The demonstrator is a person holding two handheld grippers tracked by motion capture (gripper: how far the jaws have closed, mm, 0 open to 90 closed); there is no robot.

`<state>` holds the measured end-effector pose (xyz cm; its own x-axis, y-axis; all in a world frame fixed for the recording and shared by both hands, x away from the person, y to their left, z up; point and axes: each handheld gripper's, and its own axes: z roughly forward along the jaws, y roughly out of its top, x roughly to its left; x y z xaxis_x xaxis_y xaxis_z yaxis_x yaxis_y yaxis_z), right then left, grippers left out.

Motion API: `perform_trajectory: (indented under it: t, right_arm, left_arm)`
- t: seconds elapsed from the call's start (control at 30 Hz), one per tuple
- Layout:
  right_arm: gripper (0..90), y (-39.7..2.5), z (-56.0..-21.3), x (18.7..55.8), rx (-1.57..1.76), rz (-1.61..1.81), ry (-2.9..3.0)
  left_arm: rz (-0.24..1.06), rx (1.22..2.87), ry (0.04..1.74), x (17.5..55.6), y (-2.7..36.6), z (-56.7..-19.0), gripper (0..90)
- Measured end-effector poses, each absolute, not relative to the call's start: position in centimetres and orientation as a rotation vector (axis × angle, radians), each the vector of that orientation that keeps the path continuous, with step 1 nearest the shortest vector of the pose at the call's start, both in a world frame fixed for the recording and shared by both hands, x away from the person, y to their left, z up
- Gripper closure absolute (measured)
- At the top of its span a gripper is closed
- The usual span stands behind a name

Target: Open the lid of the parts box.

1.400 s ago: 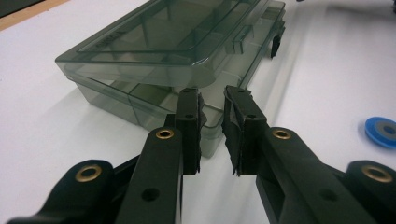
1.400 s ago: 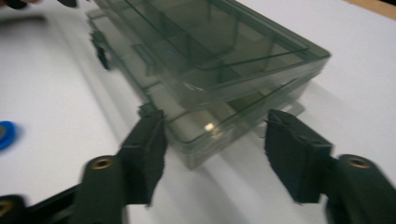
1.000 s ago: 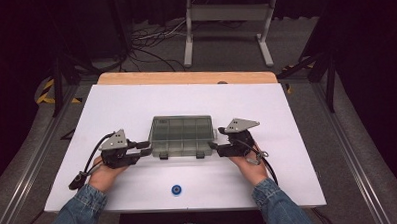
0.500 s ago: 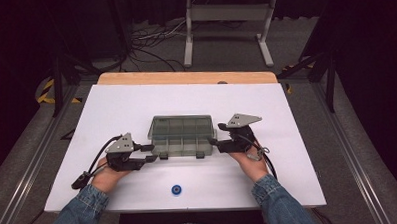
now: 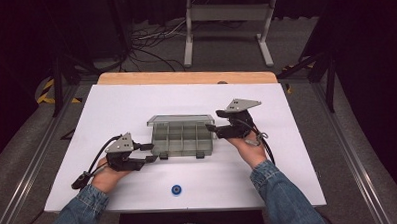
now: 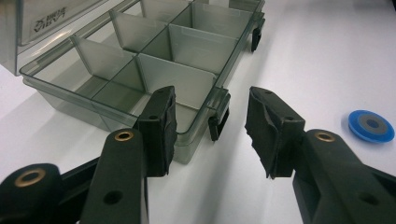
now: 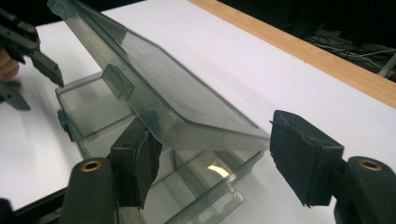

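A white table [image 5: 136,99] spans the middle of the high view, with a wooden edge strip [image 5: 185,78] along its far side. At the centre of the frame sits a smoky clear compartment box [image 5: 180,140], its hinged lid [image 5: 179,119] lifted partway and tilted up along the box's far edge. The right gripper [image 5: 213,127], right of centre, has its jaws spread apart; in the right gripper view the raised lid [image 7: 154,84] lies between them, one pad under its rim, not clamped. The left gripper [image 5: 150,152], lower left of centre, is released too, jaws apart just beside the box's front corner latch [image 6: 218,122]. A small blue disc [image 5: 176,190] lies near the bottom edge.
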<state>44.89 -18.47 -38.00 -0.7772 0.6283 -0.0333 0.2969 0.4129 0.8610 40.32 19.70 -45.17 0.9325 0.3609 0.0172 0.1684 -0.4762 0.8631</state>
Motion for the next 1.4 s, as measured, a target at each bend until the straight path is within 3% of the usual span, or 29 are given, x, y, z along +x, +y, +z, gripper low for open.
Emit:
perform_trajectory:
  t: [0.57,1.17,1.4]
  right_arm:
    - [41.1,-17.1,-36.0,48.2,0.786,1.324,2.301]
    - [44.7,-16.9,-35.5,50.7,0.848,1.358,2.259]
    - [44.8,-17.0,-35.8,51.4,0.875,1.357,2.252]
  left_arm:
    - [0.225,2.109,0.435,40.6,19.9,-45.4,47.4]
    - [0.272,2.081,0.405,40.3,20.0,-44.8,49.2]
    - [0.217,2.063,0.343,39.7,19.2,-44.8,49.4]
